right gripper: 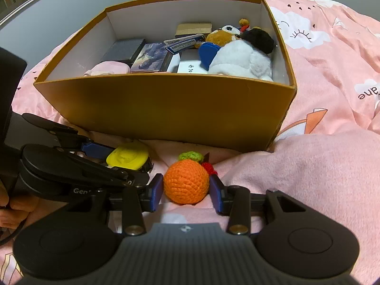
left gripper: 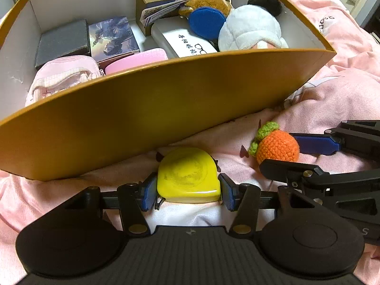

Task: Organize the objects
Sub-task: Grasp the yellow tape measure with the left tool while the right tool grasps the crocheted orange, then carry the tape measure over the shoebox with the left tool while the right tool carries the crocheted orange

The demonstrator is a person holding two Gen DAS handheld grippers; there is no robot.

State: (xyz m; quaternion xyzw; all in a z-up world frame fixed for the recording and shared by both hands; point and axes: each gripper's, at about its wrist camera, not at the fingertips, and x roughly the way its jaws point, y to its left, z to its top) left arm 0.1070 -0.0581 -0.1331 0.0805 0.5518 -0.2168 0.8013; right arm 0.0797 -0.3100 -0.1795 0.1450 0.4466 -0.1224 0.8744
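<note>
Looking along the left hand-held gripper (left gripper: 187, 191), its blue pads bracket the yellow tape measure (left gripper: 188, 174) on the bed (left gripper: 332, 95), just before the box (left gripper: 154, 109), apparently poised to lift it in. From the right wrist, the right hand-held gripper (right gripper: 186, 191) closely flanks the crocheted orange (right gripper: 186, 181); firm contact is unclear.

Crocheted orange (right gripper: 186, 182) between blue pads (right gripper: 157, 191)

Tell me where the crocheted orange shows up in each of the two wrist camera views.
Left wrist view: the crocheted orange lies right of centre on the pink bedding, beside the right gripper.
Right wrist view: the orange sits low at centre, between the right gripper's blue pads.
Shared landmark: the brown box just behind it.
</note>
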